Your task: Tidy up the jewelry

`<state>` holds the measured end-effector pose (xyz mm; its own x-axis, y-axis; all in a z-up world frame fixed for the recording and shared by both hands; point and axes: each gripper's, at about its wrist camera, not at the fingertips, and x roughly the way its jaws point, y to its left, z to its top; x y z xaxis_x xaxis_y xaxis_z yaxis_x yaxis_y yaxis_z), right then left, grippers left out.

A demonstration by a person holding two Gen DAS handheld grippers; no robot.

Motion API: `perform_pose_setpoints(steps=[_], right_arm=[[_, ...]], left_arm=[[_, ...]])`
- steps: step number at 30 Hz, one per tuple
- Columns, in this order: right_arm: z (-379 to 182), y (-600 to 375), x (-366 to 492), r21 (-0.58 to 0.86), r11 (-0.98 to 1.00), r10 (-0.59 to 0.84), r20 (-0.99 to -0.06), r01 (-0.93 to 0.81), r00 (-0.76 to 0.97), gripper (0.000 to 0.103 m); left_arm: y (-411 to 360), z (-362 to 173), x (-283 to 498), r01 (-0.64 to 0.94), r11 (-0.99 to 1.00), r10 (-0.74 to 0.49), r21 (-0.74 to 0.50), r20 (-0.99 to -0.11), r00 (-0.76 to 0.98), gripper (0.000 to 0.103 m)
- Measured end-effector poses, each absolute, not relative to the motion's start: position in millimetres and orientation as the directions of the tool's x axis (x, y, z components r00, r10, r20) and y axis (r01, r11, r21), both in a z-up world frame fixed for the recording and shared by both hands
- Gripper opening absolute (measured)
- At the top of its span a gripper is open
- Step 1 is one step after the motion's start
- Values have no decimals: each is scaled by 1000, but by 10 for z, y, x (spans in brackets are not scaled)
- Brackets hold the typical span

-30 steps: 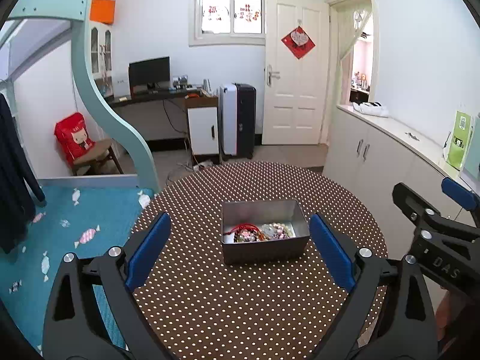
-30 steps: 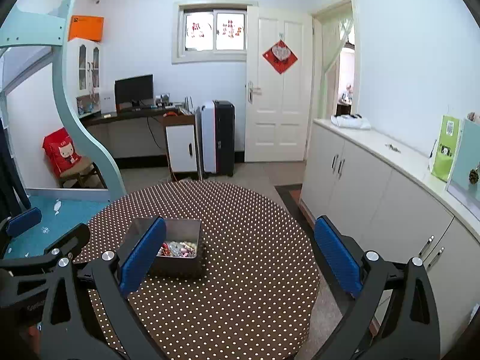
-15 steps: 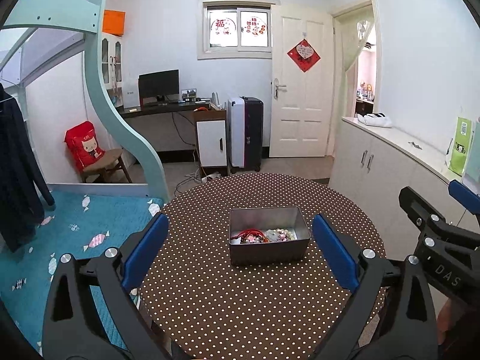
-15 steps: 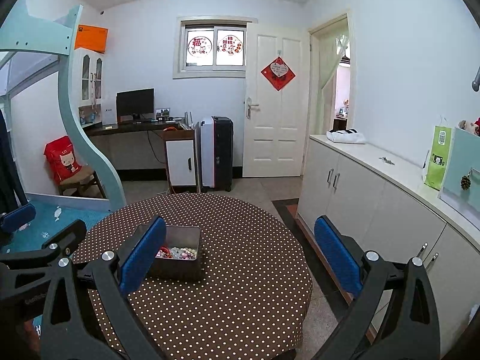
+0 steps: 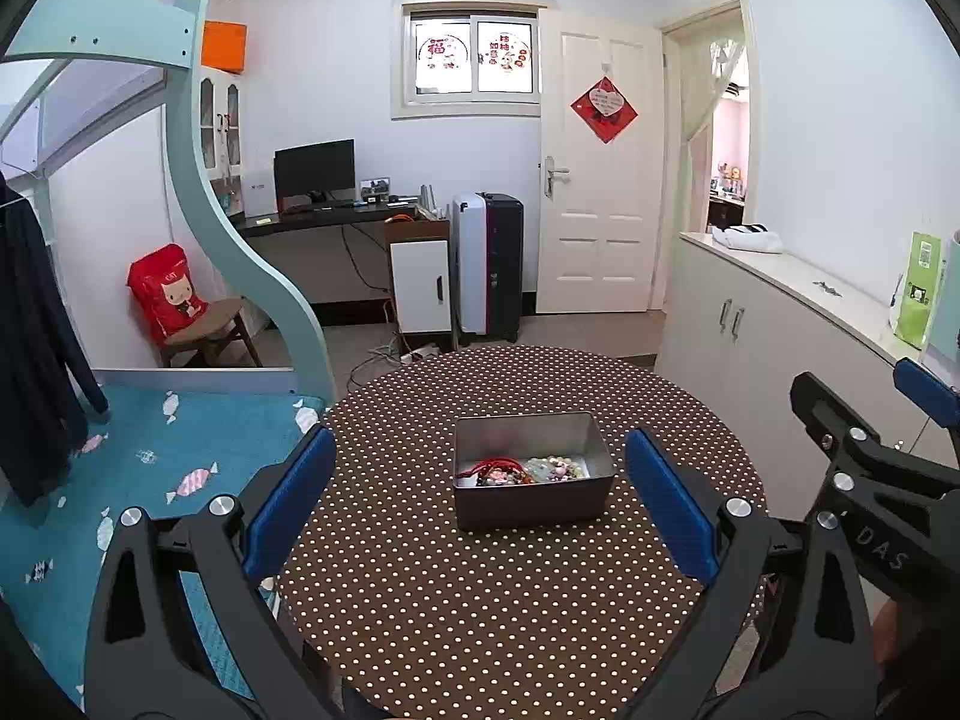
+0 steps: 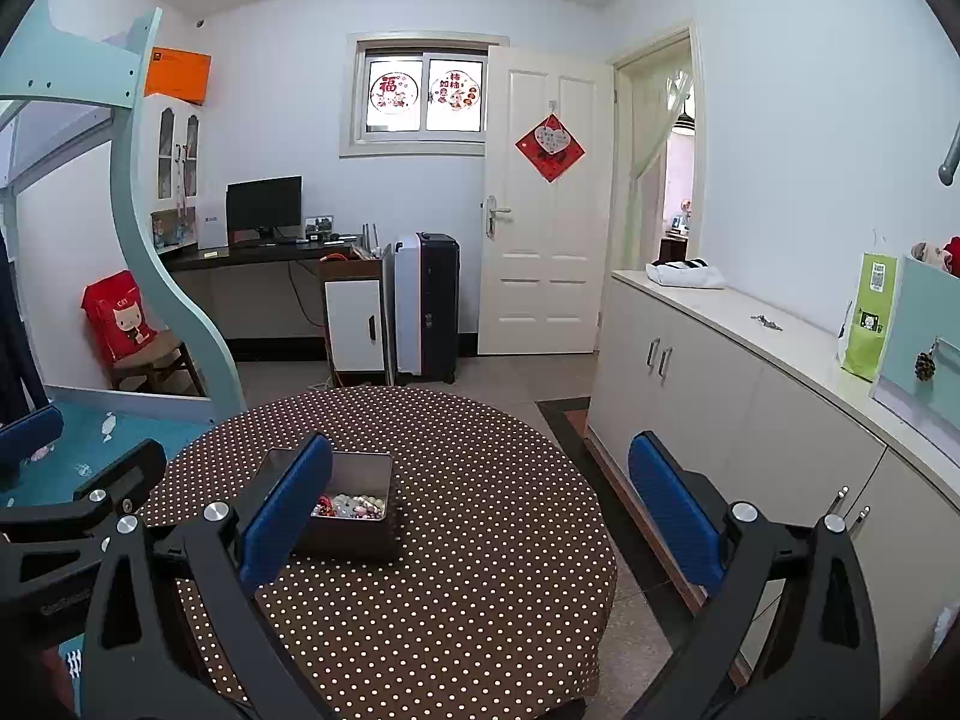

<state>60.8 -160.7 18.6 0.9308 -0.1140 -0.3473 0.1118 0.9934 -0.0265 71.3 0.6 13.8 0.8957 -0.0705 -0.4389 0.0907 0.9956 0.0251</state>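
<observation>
A grey metal box [image 5: 531, 501] [image 6: 354, 525] stands near the middle of a round table with a brown dotted cloth [image 5: 480, 600] [image 6: 480, 540]. Inside it lies a heap of jewelry [image 5: 519, 471] [image 6: 348, 505], red cords and pale beads. My left gripper [image 5: 480, 510] is open, held back from the box and above the table's near side, nothing between its blue pads. My right gripper [image 6: 480, 510] is also open and holds nothing; the box sits behind its left finger [image 6: 285, 513]. The right gripper [image 5: 888, 480] shows at the right edge of the left wrist view.
A bed with a teal cover [image 5: 120, 468] adjoins the table's left side. White cabinets with a counter [image 6: 750, 372] run along the right wall. A desk, a suitcase [image 5: 486, 264] and a closed door [image 5: 594, 180] stand at the far wall.
Both grippers have risen and drawn back from the table, so the box looks smaller and farther. Both stayed open.
</observation>
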Motion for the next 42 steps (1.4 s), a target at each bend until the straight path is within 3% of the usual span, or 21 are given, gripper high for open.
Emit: perform_pose_setpoints(steps=[42], right_arm=[[200,-1606,622,-44,991,-131,-369,124,920,96]], left_arm=[[57,133,737,85,995,-55,45,-455,889,97]])
